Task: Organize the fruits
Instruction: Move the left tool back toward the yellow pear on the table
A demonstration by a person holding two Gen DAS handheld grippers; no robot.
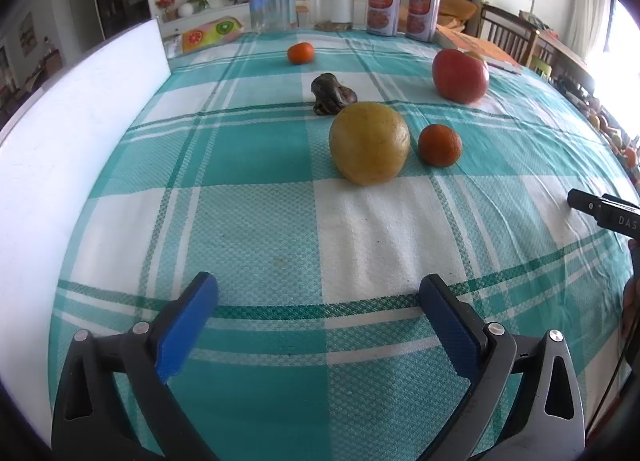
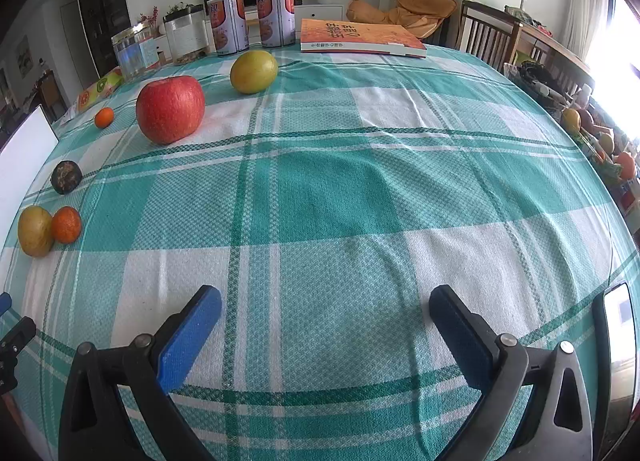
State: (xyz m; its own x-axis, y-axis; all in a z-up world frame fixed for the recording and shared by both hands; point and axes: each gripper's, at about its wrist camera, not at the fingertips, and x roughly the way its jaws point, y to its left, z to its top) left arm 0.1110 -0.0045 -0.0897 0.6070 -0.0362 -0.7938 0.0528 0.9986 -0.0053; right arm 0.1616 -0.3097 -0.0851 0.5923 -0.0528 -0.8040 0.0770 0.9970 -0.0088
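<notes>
Fruits lie on a teal checked tablecloth (image 1: 248,221). In the left wrist view a yellow fruit (image 1: 369,143) sits ahead of my open, empty left gripper (image 1: 320,289), with a small orange (image 1: 439,144) beside it, a dark shrivelled fruit (image 1: 332,94) behind, a red apple (image 1: 460,76) at the right and another small orange (image 1: 300,52) far back. In the right wrist view my right gripper (image 2: 326,301) is open and empty over bare cloth. The apple (image 2: 170,109), a second yellow fruit (image 2: 253,71), the dark fruit (image 2: 66,177), the near orange (image 2: 66,224) and the yellow fruit (image 2: 35,230) lie to its left.
A white board (image 1: 68,133) stands along the table's left edge. Jars (image 1: 271,3), two tins (image 1: 383,9) and an orange book (image 2: 358,37) line the far edge. A phone (image 2: 618,345) lies at the right. Chairs and clutter stand beyond the right edge.
</notes>
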